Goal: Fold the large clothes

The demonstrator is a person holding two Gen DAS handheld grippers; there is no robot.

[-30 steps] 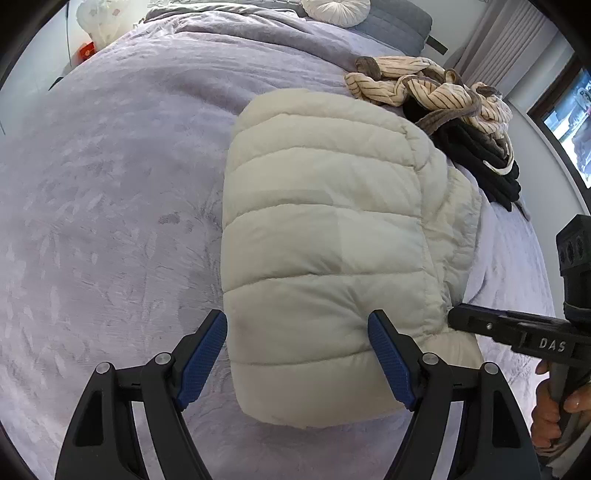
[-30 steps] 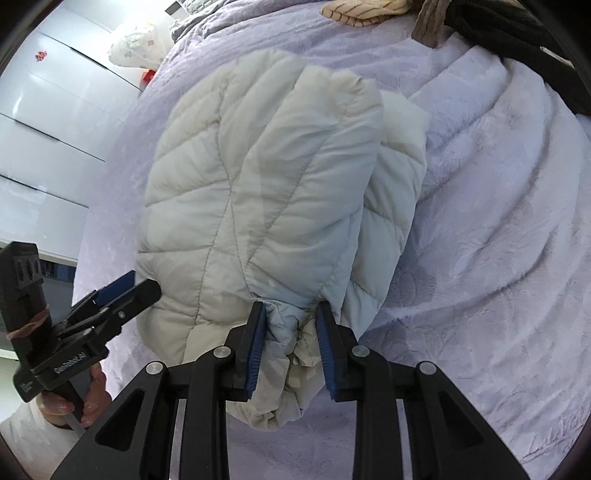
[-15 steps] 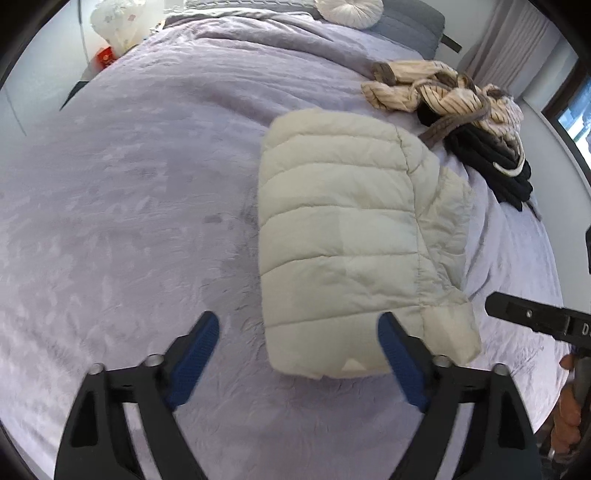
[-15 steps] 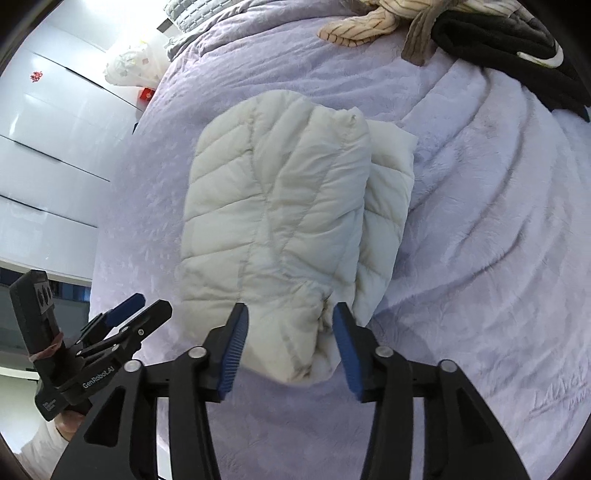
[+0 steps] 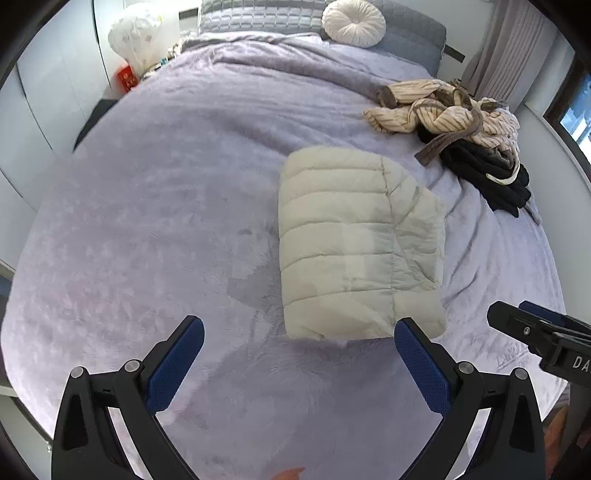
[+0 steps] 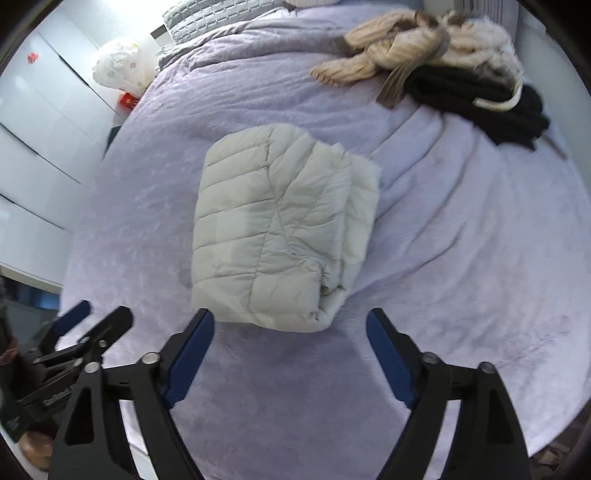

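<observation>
A lavender bedspread [image 5: 155,206] covered the bed, wrinkled toward its right side. On it, right of center, lay the cream puffer jacket [image 5: 351,247], folded into a compact quilted rectangle with its layered edges showing along the right. Beyond the jacket, near the far right corner, a striped beige garment [image 5: 443,107] sat heaped on a black garment [image 5: 491,177]. A round white cushion [image 5: 354,22] rested at the head of the bed. The left gripper [image 5: 299,363] hung above the bedspread just short of the jacket's near edge, fingers spread wide and holding nothing. The right gripper [image 6: 290,356] hovered likewise, fingers spread and empty.
</observation>
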